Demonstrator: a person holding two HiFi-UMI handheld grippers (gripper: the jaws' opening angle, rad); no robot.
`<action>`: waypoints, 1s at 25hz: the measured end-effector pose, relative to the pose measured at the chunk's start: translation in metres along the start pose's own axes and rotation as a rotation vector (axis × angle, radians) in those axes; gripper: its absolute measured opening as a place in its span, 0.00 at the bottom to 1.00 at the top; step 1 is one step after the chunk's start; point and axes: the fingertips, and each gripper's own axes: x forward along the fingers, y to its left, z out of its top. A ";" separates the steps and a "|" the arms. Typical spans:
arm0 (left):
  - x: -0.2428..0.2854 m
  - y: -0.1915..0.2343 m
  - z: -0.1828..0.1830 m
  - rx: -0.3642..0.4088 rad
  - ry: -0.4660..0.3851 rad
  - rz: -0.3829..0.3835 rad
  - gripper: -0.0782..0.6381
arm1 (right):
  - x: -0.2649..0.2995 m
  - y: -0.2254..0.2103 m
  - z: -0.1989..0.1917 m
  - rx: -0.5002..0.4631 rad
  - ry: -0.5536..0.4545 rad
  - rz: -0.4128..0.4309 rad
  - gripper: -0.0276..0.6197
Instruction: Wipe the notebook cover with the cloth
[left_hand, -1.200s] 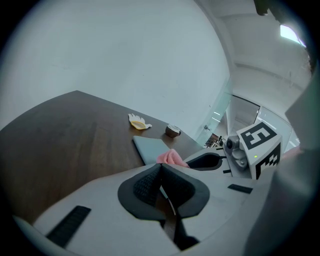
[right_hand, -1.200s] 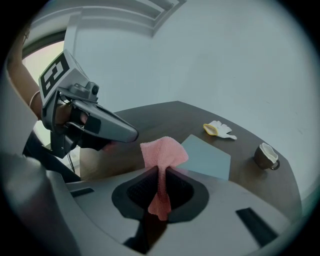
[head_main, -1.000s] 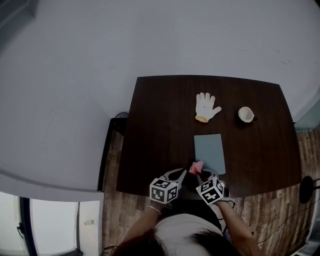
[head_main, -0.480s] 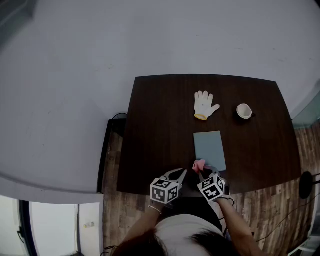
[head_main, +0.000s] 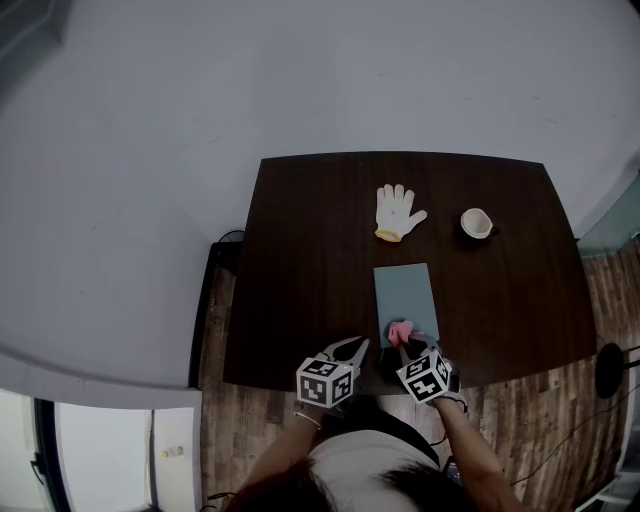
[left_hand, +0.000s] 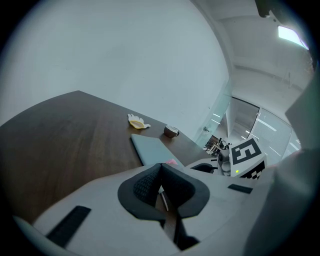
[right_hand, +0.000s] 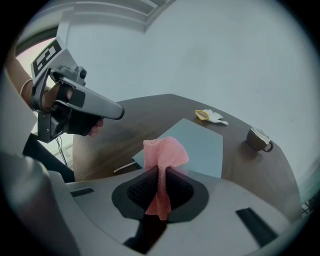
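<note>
Head view: a dark brown wooden surface (head_main: 300, 250) fills mid-frame, with the person at the bottom edge holding both tools over its near rim. A flat grey-blue rectangular notebook (head_main: 404, 285) lies closed just right of centre, long side running up the frame. The right gripper (head_main: 408, 343) sits at the notebook's lower end, jaws clenched on a small pink knitted cloth (head_main: 400, 331). In the right gripper view the cloth runs up between the pads and flops over in a soft fold above them, in front of the notebook's near corner. In the head view the pink bundle overlaps the lower left part of the cover; whether it actually touches the cover cannot be told. The left gripper (head_main: 358, 345) is just left of the right one, over bare surface beside the notebook's lower left corner. In its own view its jaws are pressed together with nothing between them. A white fabric work glove with a yellow cuff (head_main: 396, 211) lies flat above the notebook, fingers toward the top of the frame and apart from the cover. A small pale cup with a dark handle (head_main: 474, 222) stands to the right of the glove, in the upper right part of the surface, well apart from the notebook.
</note>
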 end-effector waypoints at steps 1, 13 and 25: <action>0.001 -0.002 -0.001 -0.004 -0.001 0.005 0.13 | -0.001 -0.003 -0.002 0.002 0.001 0.000 0.11; 0.003 -0.031 -0.014 -0.004 -0.004 0.035 0.13 | -0.021 -0.048 -0.039 0.051 0.015 -0.040 0.11; -0.004 -0.048 -0.007 0.052 -0.023 0.047 0.13 | -0.036 -0.070 -0.060 0.132 0.024 -0.105 0.11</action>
